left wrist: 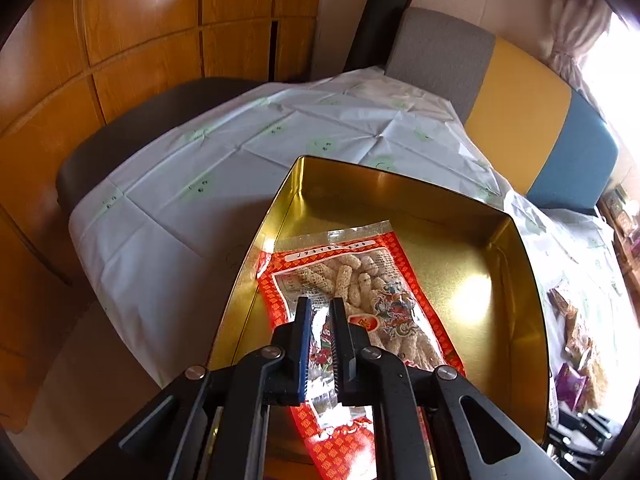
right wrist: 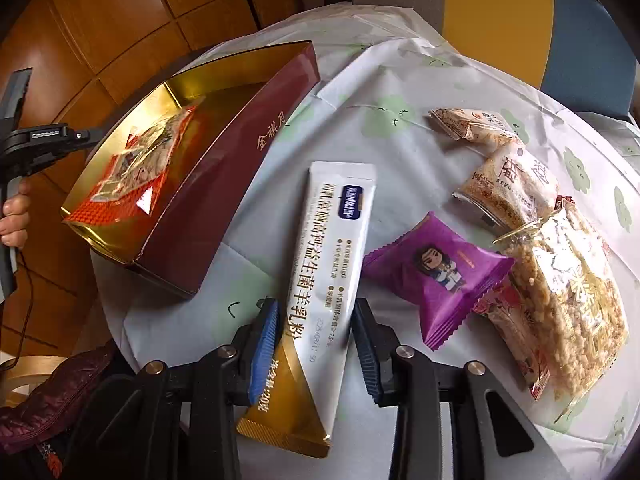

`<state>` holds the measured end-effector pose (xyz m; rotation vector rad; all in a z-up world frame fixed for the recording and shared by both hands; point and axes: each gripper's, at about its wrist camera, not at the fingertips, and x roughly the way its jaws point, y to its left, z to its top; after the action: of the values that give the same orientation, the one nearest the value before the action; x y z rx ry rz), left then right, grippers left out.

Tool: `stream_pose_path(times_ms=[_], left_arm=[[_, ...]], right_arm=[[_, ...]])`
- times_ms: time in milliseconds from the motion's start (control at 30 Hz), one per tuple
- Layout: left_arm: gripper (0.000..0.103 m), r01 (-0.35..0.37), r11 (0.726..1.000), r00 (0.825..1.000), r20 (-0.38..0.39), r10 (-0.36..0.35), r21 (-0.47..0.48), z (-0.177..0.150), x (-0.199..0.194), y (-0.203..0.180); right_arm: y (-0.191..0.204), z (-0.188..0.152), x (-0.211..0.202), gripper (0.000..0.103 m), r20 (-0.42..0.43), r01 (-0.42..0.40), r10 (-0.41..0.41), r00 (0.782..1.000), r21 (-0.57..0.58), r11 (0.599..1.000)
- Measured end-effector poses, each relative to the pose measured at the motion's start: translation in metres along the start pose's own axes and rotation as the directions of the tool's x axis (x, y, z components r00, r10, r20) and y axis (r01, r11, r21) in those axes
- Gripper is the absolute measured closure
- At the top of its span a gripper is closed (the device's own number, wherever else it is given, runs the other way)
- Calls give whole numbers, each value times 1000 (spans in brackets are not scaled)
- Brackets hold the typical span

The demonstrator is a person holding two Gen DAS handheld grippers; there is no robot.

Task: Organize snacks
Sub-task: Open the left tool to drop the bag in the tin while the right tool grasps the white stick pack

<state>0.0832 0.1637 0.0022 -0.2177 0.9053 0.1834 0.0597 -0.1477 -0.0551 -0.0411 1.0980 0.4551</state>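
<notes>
An open tin (left wrist: 516, 264) with a gold inside stands on the table; from the right wrist view its maroon outer wall (right wrist: 224, 168) shows. A red bag of puffed sticks (left wrist: 360, 272) lies flat inside it, also seen as the red bag (right wrist: 136, 176). My left gripper (left wrist: 321, 302) hovers over the bag's near end, jaws a narrow gap apart, pads not pressing it. My right gripper (right wrist: 315, 304) straddles a long white and gold sachet (right wrist: 332, 240) lying on the cloth, with a pad against each long edge.
A purple packet (right wrist: 436, 272), a clear bag of puffed rice (right wrist: 576, 304) and beige packets (right wrist: 512, 188) lie right of the sachet. A pale tablecloth (left wrist: 200, 200) covers the round table. Grey, yellow and blue cushions (left wrist: 520, 112) stand behind. A hand (right wrist: 16, 216) holds the left tool.
</notes>
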Motion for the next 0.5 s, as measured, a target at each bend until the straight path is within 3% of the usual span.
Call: stream_pose_path(times_ms=[500], left_arm=[[86, 1, 988, 1000, -4, -1, 157, -43, -12, -58]], right_arm=[[0, -6, 0, 73, 28, 73, -74, 997, 51, 996]])
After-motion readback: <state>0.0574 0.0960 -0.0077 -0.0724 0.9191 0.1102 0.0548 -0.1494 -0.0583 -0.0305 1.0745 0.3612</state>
